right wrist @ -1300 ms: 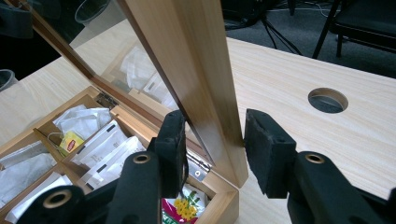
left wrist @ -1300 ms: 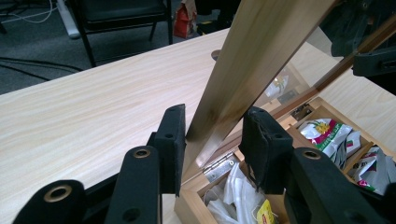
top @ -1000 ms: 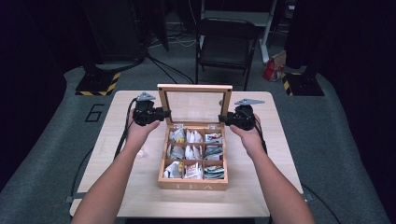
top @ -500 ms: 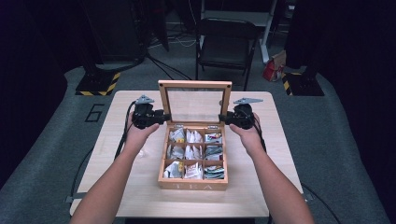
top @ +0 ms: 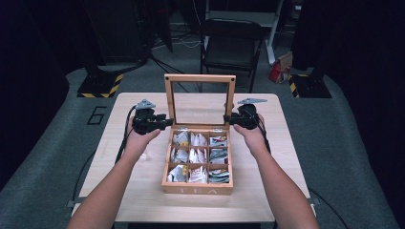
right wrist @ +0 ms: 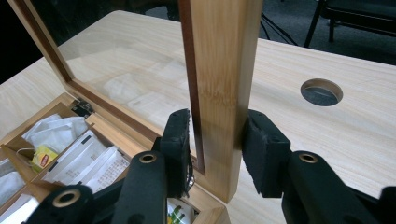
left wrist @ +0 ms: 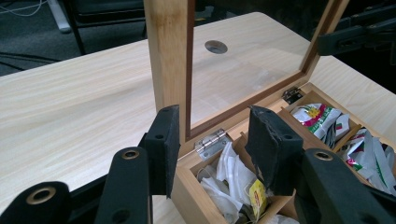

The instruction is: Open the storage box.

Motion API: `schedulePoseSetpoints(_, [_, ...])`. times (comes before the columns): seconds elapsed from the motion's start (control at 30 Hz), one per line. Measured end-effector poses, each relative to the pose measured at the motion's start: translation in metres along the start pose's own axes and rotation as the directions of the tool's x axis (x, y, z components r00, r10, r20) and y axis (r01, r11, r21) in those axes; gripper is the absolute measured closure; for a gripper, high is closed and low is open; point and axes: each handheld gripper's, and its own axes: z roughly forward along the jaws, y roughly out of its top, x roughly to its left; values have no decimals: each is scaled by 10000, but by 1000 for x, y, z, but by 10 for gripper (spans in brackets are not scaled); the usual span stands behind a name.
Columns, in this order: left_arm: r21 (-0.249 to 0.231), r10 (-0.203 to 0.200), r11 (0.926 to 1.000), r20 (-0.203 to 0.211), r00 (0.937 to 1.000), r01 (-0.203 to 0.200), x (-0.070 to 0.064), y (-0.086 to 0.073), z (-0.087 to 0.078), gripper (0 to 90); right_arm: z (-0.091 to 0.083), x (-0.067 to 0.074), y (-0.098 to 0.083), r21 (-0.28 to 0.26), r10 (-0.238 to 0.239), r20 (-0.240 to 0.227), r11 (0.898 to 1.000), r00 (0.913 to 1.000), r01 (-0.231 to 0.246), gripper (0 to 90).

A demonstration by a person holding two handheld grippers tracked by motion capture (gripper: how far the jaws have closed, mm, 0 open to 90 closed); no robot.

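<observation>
A wooden tea box (top: 197, 189) stands mid-table, its compartments full of tea bags (top: 198, 157). Its glass lid (top: 199, 78) is raised upright. My left gripper (top: 166, 121) is at the lid's left post (left wrist: 170, 56). Its jaws (left wrist: 212, 135) straddle the base of the post near the hinge (left wrist: 212, 143). They have just been opening and stand open, not pressing the wood. My right gripper (top: 228, 120) holds the lid's right post (right wrist: 219, 93). Its jaws (right wrist: 217, 140) have just been closing and both pads press on the post.
The box sits on a pale wooden table (top: 143, 200) with a round cable hole (right wrist: 321, 91) behind the lid. A black chair (top: 230, 47) and a red bag (top: 281, 69) stand on the floor beyond the far edge. Cables trail from both grippers.
</observation>
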Motion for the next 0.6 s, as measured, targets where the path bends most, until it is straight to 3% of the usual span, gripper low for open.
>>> schedulePoseSetpoints(0.3, [39,44,10000,209,9998,-45,-4,-2,-2,526,6,-1,1,3,242,182,9997,9995,-242,625])
schedulePoseSetpoints(0.6, [49,203,9998,252,9995,-204,-8,-2,-5,521,8,0,2,221,88,316,9997,9995,-95,599])
